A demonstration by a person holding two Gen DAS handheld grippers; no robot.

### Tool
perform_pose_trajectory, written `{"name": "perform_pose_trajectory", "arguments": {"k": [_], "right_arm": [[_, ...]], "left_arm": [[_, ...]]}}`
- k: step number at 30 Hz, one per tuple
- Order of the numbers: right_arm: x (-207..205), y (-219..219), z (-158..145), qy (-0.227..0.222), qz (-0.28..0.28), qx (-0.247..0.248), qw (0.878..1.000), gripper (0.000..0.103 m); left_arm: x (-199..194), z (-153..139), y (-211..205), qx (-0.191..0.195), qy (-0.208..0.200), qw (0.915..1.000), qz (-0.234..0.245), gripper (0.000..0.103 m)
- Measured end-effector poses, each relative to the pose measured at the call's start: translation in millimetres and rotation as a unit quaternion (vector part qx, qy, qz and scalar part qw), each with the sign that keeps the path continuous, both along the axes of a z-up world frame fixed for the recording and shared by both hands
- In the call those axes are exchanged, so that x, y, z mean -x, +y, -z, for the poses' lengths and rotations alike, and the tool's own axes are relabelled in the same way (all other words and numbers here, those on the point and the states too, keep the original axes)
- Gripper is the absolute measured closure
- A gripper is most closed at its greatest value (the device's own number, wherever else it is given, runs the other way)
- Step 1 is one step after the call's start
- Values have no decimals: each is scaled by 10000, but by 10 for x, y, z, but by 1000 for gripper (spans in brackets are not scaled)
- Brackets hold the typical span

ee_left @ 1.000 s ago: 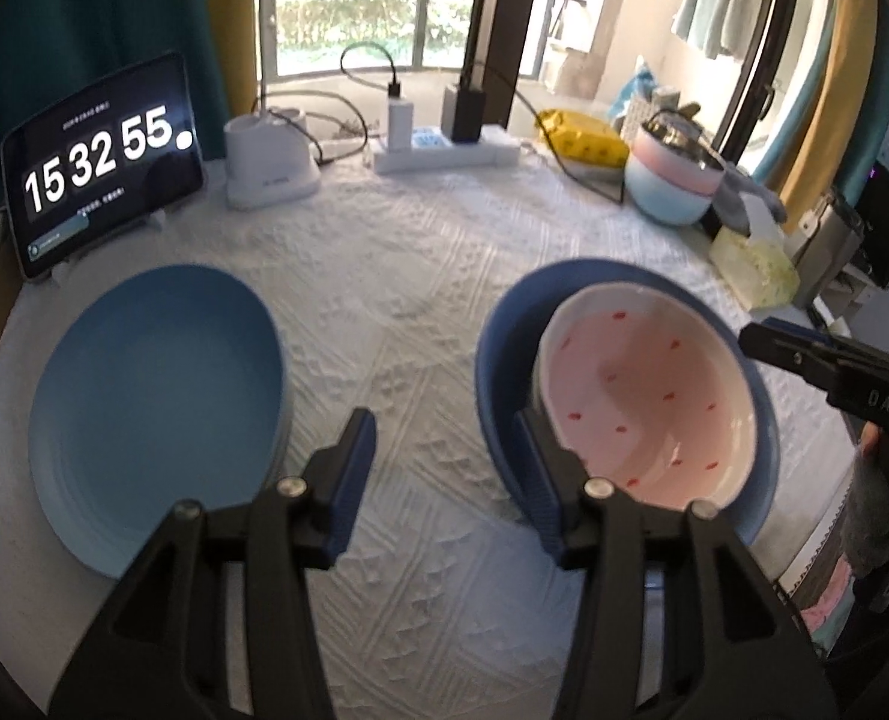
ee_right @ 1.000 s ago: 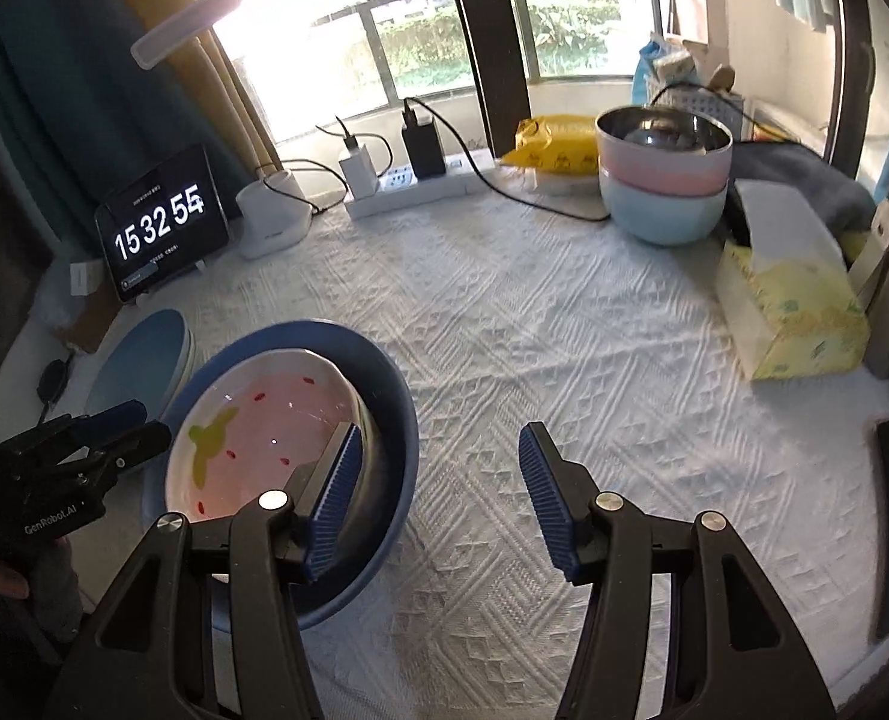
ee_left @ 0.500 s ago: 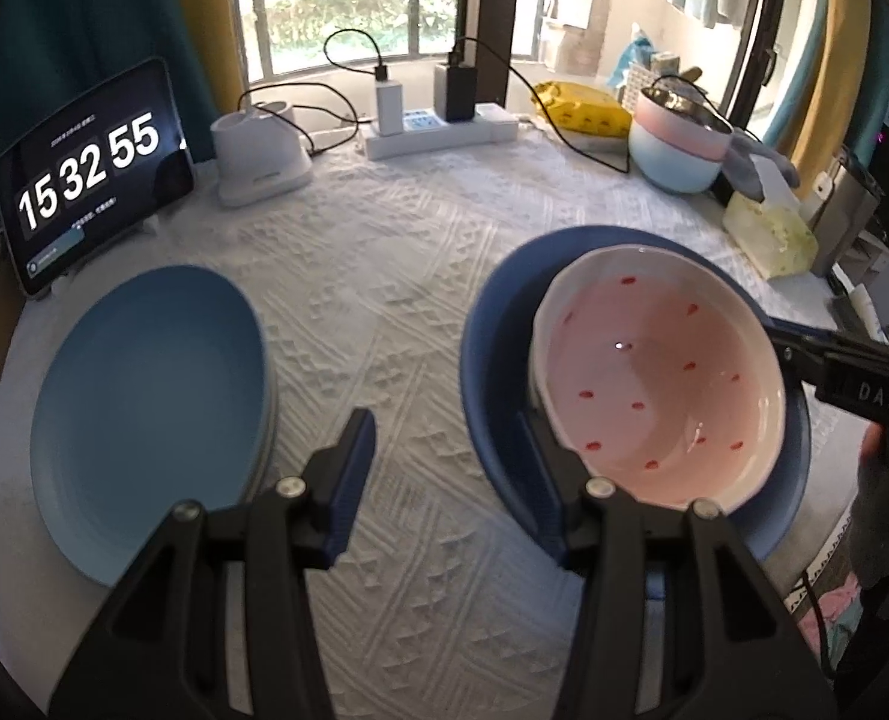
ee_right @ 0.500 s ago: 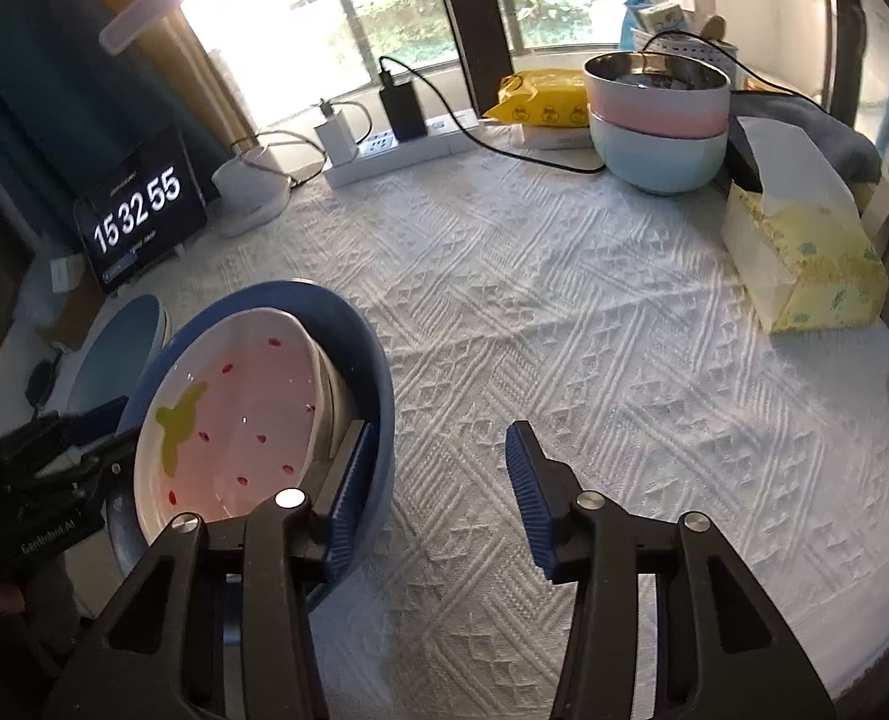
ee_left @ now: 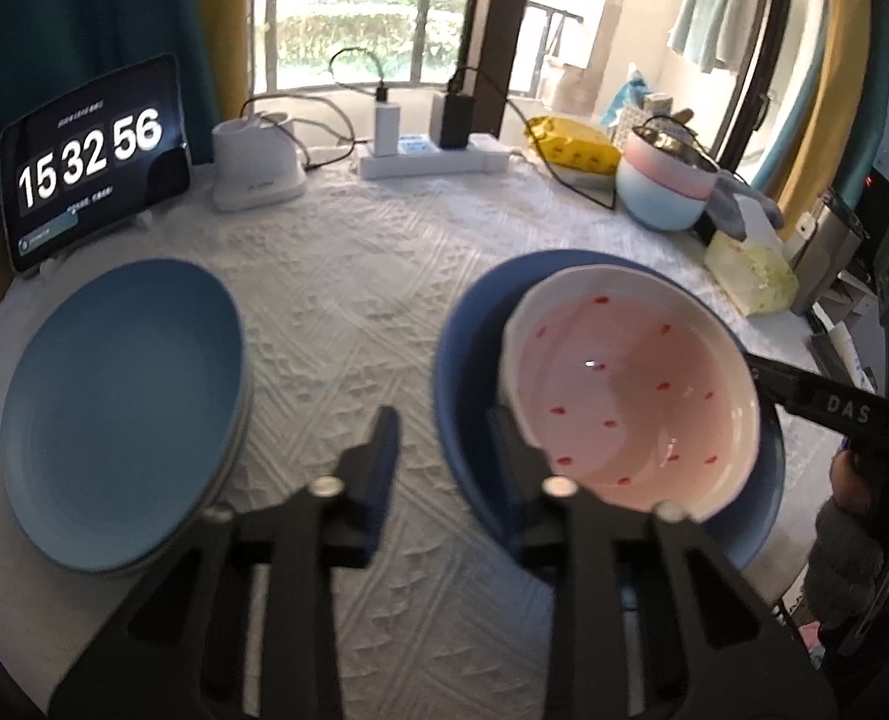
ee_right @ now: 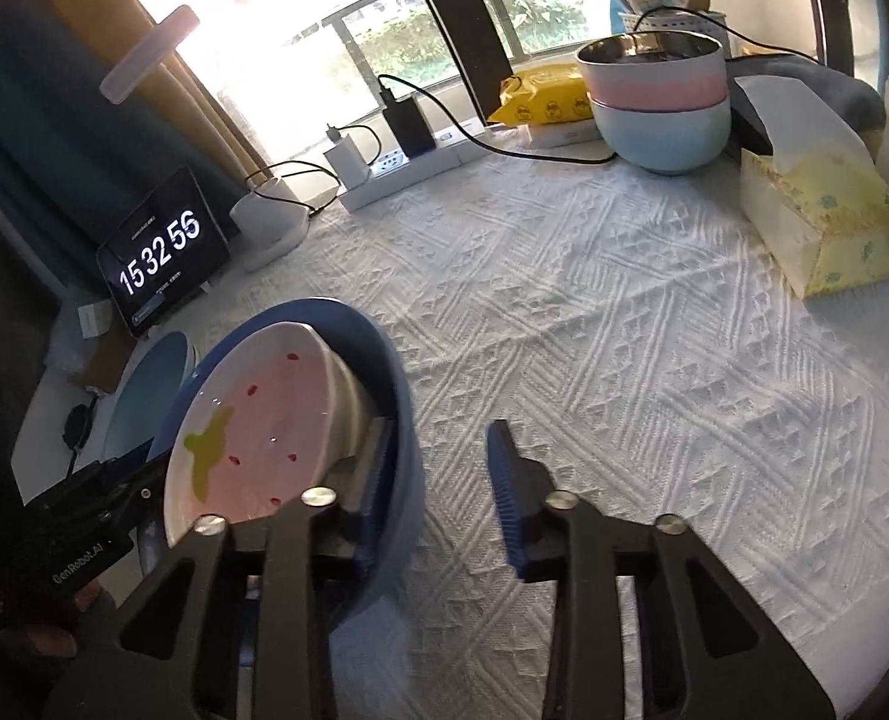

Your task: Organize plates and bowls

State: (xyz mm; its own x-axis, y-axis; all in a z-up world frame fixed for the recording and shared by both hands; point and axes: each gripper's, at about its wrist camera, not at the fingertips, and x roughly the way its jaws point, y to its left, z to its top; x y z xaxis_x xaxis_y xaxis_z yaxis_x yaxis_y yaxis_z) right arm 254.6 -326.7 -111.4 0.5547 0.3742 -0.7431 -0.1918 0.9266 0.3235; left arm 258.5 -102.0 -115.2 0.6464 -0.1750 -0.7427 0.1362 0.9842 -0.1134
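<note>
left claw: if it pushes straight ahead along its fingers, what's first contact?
Probably the white tablecloth between the light blue plate and dark blue bowl. The left claw is closing, straddling that bowl's rim; depth is unclear.

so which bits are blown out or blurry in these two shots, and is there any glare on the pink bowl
Right wrist view: the window is blown out white, and the dark blue bowl rim smears near the fingers. Left wrist view: evenly lit, gripper fingers motion-blurred, edges fisheye-bent. The pink bowl shows a small bright glint in both views.
</note>
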Motion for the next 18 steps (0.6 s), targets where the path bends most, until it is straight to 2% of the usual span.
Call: {"name": "perform_pose_trajectory", "arguments": {"k": [1, 3, 4, 6, 18], "right_arm": [[9, 24, -10, -25, -15, 10, 10000, 81], [26, 63, -21, -66, -16, 6, 10000, 93], [33, 88, -28, -90, -13, 11, 10000, 94], [33, 87, -26, -103, 17, 11, 9999, 94], [106, 101, -41, -170, 234, 44, 9996, 94]], "left_arm": [[10, -5, -21, -24, -27, 10000, 5, 87], [27, -13, -57, -73, -113, 9999, -31, 88], [24, -9, -39, 0, -108, 9999, -48, 88], [21, -3, -14, 94, -107, 9999, -66, 88], [84, -36, -54, 90, -227, 9997, -59, 90]]}}
